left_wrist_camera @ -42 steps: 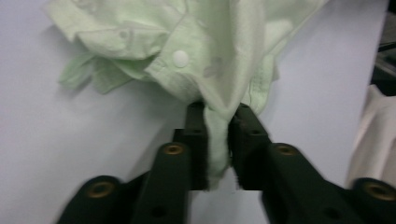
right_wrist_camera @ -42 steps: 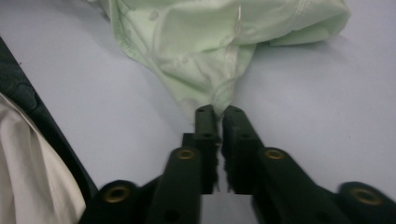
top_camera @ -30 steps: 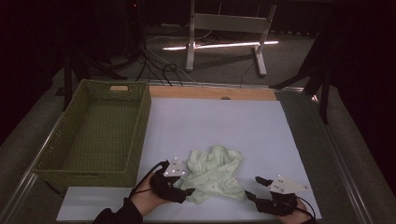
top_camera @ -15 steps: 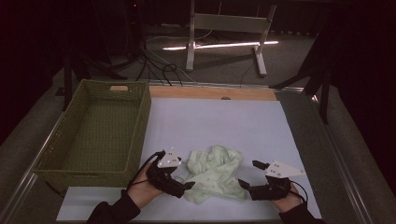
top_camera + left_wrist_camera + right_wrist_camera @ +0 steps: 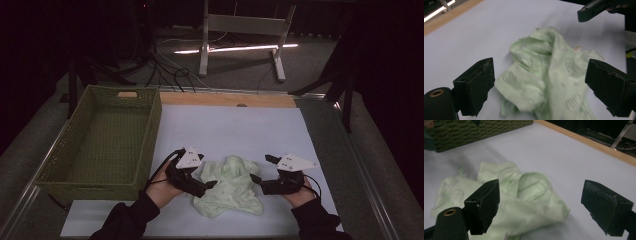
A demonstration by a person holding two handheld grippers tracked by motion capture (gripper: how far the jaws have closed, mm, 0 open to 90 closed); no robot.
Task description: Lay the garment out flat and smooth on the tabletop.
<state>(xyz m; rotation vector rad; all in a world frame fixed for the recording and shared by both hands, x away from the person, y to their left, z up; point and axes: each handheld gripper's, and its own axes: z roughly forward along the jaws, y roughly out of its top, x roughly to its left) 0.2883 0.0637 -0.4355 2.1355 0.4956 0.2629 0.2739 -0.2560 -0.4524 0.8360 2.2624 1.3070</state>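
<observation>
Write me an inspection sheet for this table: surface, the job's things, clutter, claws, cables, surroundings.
Surface: white sheet over the table, a wooden strip along its far edge.
Job's things: crumpled pale green garment with faint dots lies on the sheet between the two claws.
Clutter: woven green basket at the left, nothing seen inside.
Claws: left claw and right claw have just been opening; both stand open beside the garment, jaws wide, nothing pinched.
Cables: a black cable loops from the left claw; loose cables on the floor beyond the table.
Surroundings: dark room, a metal stand with a light strip on the floor.
</observation>
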